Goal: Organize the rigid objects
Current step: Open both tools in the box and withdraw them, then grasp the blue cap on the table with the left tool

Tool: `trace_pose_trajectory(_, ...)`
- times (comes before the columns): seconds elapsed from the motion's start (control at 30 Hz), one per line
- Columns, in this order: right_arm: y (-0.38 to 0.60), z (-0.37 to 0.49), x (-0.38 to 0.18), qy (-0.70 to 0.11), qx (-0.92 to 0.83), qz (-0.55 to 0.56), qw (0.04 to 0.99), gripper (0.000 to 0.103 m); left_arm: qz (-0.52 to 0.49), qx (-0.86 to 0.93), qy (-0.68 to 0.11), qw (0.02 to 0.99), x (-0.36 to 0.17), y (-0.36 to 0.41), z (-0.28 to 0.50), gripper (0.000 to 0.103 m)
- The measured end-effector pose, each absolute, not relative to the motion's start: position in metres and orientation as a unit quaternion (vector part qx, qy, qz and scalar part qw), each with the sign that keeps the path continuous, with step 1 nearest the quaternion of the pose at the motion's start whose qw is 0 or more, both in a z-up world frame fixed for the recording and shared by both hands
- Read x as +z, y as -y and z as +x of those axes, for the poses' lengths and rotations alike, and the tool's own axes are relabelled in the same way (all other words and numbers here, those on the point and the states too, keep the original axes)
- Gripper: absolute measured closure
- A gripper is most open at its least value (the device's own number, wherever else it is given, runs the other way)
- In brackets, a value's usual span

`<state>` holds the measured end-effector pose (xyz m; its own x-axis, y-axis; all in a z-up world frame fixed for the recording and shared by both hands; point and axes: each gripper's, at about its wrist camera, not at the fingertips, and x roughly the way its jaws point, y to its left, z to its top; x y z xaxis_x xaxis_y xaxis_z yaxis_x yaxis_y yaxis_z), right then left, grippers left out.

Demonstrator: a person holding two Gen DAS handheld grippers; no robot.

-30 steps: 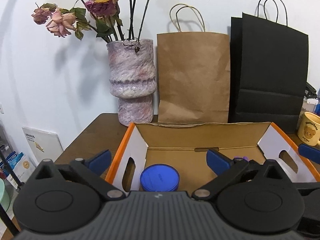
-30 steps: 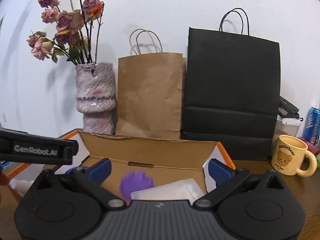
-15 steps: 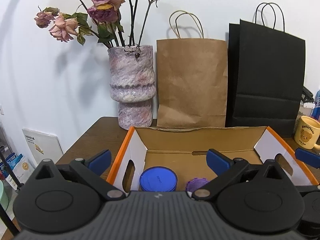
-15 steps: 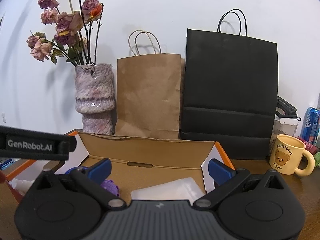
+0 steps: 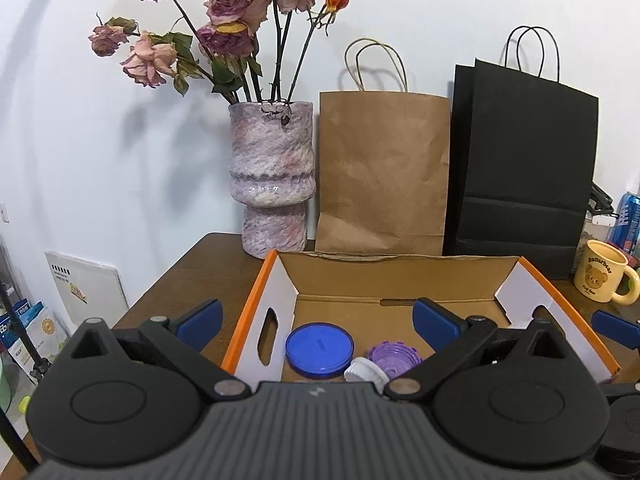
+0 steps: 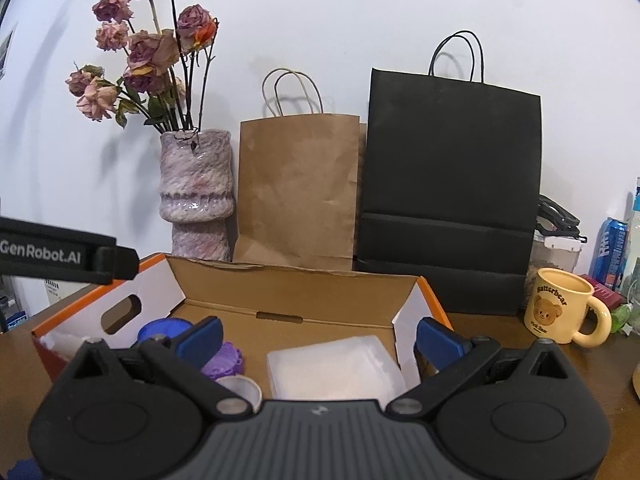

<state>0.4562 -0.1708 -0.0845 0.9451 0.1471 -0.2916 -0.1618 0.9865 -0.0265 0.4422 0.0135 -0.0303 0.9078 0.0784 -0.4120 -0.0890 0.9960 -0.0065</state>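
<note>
Left tongs (image 5: 316,322): wide open, held nothing.
Right tongs (image 6: 318,338): wide open, held nothing.
Mug (image 6: 560,307): said "Butterbear".
Black strap (image 6: 60,255): said "GenRobot.AI".

A lived-in home corner. A mottled ceramic vase of dried roses (image 5: 272,176) stands at the brown wooden tabletop's (image 5: 192,272) back edge. Beside it are a brown paper bag (image 5: 382,172) and a yellow bear mug (image 6: 562,307).
</note>
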Motion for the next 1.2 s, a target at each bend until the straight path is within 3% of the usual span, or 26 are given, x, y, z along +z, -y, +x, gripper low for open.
trace_pose_trajectory(0.7,0.183,0.375,-0.093,-0.17,0.088,-0.042,0.981,0.0,-0.005,0.033,-0.228,0.973,-0.039,-0.026,0.364,0.0)
trace_pose_trajectory(1.2,0.19,0.335,-0.108,-0.213,0.084,-0.048,0.972,0.0,0.015,0.025,-0.31,0.95,-0.084,-0.04,0.331,0.0)
